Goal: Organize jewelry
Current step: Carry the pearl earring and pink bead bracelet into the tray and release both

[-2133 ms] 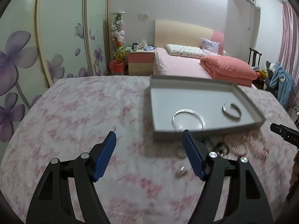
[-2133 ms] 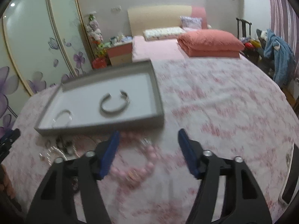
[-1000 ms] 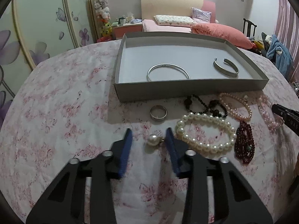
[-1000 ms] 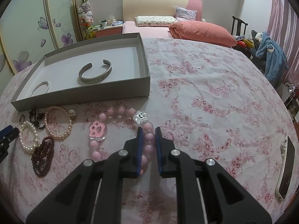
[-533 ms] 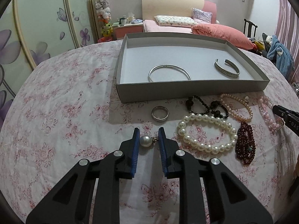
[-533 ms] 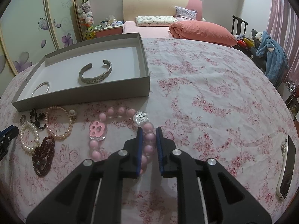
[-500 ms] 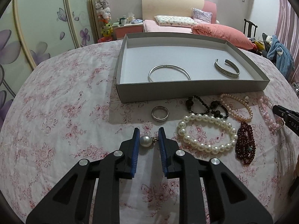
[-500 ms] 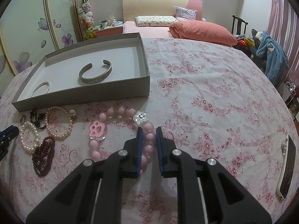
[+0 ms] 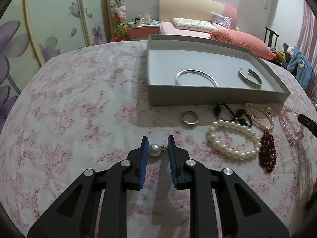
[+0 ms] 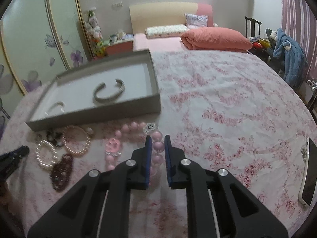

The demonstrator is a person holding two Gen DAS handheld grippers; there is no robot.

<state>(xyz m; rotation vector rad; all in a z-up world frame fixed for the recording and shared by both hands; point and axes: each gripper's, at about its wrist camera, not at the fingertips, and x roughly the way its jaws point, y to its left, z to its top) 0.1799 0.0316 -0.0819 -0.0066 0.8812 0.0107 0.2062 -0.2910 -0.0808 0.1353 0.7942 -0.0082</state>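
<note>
Tongs of the left hand (image 9: 158, 143) are closed on a pearl pendant (image 9: 154, 150); right tongs (image 10: 158, 143) pinch the pink bead bracelet (image 10: 158, 145). Beyond both tongs stands the grey tray (image 9: 218, 97) on the surface (image 9: 79, 109).

Both my grippers angled downward, each closed on a piece

My left gripper (image 9: 158, 144), black-armed with blue ribbed pads, tilts down toward the cloth; its jaws stand narrow, clamping a round white pearl with a small metal loop (image 9: 154, 149) between the pad tips, the left pad on the pearl and the right on the loop side; my right gripper (image 10: 158, 144), the same black frame and blue pads, also tilts down; its jaws are nearly together, pinching a strand of large pink beads (image 10: 158, 145) that runs lengthwise between the pads; its black tip shows at the right edge of my left camera's view.
</note>
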